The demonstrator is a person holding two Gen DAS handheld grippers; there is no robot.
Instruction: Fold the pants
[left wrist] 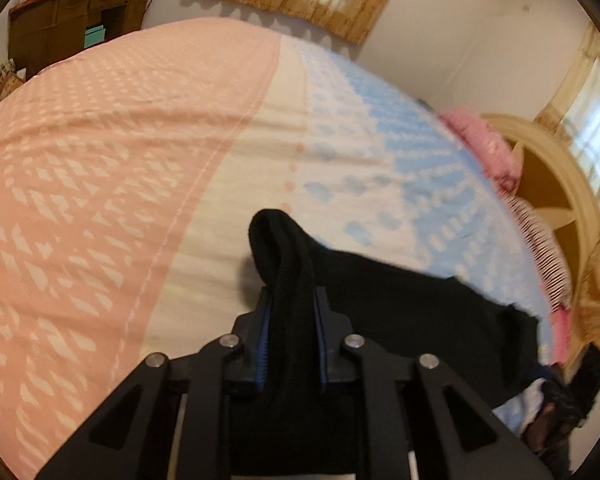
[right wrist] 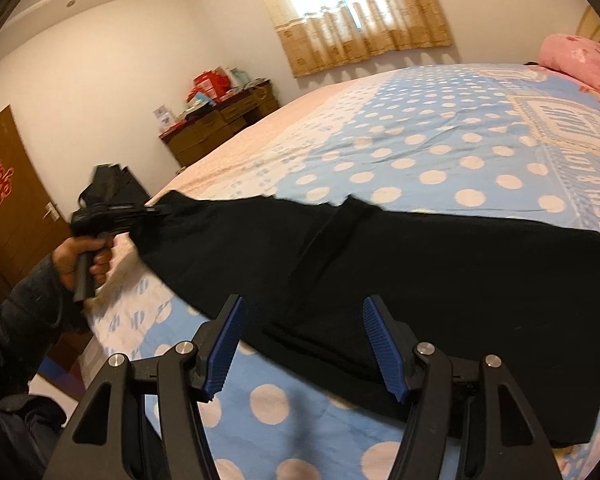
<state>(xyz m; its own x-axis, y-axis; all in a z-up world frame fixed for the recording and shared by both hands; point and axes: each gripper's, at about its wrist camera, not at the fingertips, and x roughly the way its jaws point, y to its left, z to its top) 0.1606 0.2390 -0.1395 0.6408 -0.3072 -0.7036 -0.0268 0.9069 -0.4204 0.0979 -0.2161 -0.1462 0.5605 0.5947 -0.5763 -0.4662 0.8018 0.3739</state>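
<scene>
Black pants (right wrist: 440, 280) lie stretched across the blue polka-dot part of the bed. My left gripper (left wrist: 291, 300) is shut on one end of the pants (left wrist: 284, 248), a fold of black cloth sticking up between its blue pads. That gripper (right wrist: 140, 212) also shows in the right wrist view, held in a hand at the bed's left edge with the cloth end lifted. My right gripper (right wrist: 304, 312) is open and empty, just above the near edge of the pants.
The bedspread is pink (left wrist: 80, 160) on one side and blue with white dots (right wrist: 420, 140) on the other. Pink pillows (right wrist: 580, 60) lie by the wooden headboard (left wrist: 548, 184). A brown dresser (right wrist: 220, 120) and a door (right wrist: 8, 208) stand beyond the bed.
</scene>
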